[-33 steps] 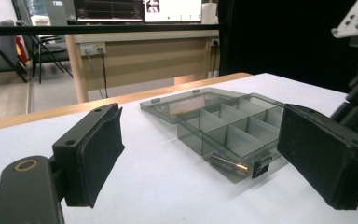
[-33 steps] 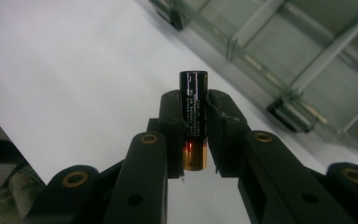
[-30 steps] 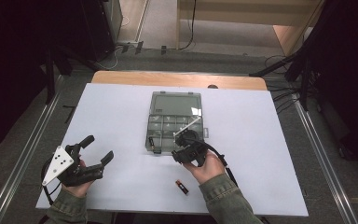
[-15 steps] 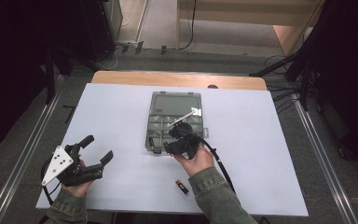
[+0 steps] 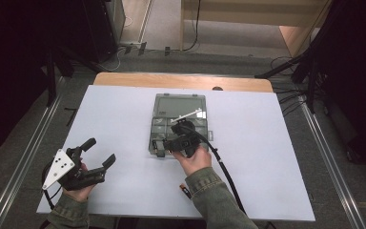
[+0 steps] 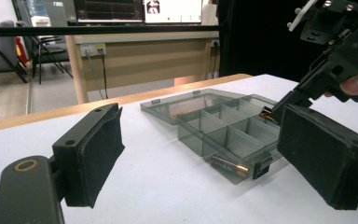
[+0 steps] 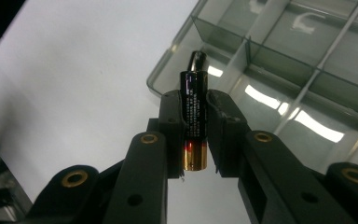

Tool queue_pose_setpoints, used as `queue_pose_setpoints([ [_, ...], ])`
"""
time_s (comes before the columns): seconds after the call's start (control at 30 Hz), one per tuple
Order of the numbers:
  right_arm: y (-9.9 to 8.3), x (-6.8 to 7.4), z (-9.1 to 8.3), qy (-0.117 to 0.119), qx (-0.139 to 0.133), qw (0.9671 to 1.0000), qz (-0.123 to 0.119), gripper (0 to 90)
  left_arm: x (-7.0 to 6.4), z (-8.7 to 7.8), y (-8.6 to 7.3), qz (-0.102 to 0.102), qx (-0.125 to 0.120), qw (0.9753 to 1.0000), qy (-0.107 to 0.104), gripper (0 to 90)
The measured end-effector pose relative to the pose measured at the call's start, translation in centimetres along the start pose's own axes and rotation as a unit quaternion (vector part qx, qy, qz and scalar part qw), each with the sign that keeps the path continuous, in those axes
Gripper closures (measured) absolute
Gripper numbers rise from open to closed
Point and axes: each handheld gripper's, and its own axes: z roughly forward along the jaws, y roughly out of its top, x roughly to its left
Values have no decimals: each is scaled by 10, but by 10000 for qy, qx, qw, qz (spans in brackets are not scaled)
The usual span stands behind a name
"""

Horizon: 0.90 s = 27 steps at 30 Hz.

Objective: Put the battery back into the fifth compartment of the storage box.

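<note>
White table [image 5: 276,157]; right gripper [image 7: 196,105] clamps battery [image 7: 194,122]

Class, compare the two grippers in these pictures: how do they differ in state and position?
The right gripper is shut on a battery over the compartment box; the left gripper is open and holds nothing. The right hangs above the box's near corner; the left sits apart, near the table's edge. Both have black jaws.

I'm working in what looks like a lab or test room. My white table [image 5: 124,119] sits between metal floor rails [image 5: 28,143], with cables [image 5: 286,64] trailing at two o'clock. Beyond it, at twelve o'clock, a wooden desk [image 6: 144,51] carries monitors [image 6: 140,9] and a socket strip [image 6: 92,48]; chairs [image 6: 9,51] stand at ten.
</note>
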Motion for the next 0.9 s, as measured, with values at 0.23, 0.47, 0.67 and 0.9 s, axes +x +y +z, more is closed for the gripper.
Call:
queue_pose_setpoints([
  [0.23, 8, 1, 9, 435, -196, 9981, 385, 773, 0, 0, 0, -13, -6, 10000, -2, 142],
  [0.47, 18, 1, 20, 475, -266, 9963, 662, 773, 1, 1, 0, -17, -24, 10000, -4, 142],
  [0.67, 23, 0, 26, 338, -310, 9953, 848, 773, 1, 1, 0, -21, -27, 10000, 2, 142],
  [0.9, 24, -1, 29, 324, -285, 9944, 962, 757, 1, 1, 0, -22, -27, 10000, -4, 142],
])
